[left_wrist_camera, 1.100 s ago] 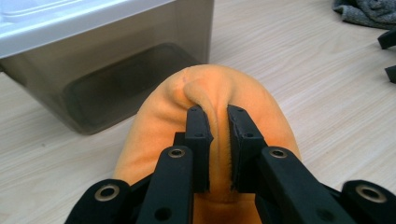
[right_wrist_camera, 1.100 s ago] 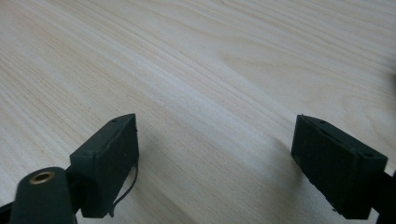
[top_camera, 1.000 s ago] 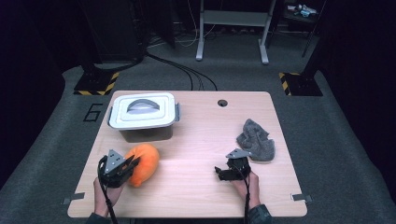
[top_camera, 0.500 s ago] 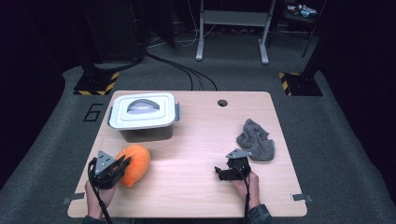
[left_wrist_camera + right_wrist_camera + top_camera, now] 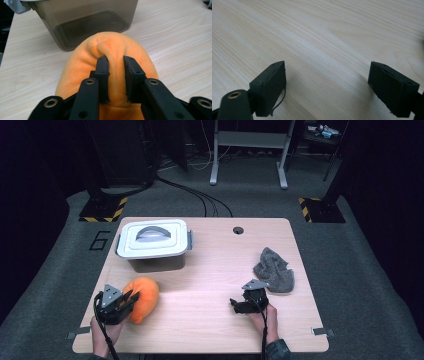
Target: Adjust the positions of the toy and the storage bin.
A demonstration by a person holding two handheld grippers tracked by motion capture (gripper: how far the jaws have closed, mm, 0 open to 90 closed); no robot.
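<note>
While its jaws ease apart, left gripper (image 5: 115, 65) seemingly pinching orange plush (image 5: 110, 47), nearer table edge than before.

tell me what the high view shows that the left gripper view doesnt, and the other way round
High view alone: the white lid with its grey handle on the container, the grey cloth at the table's right side, and the right gripper with wide-open jaws over bare wood. Left gripper view alone: a raised fold of the orange plush toy between the pads, the jaws having just been opening, and the container's tinted see-through wall. Both share: the toy, the left gripper, the container and the wooden table.
</note>
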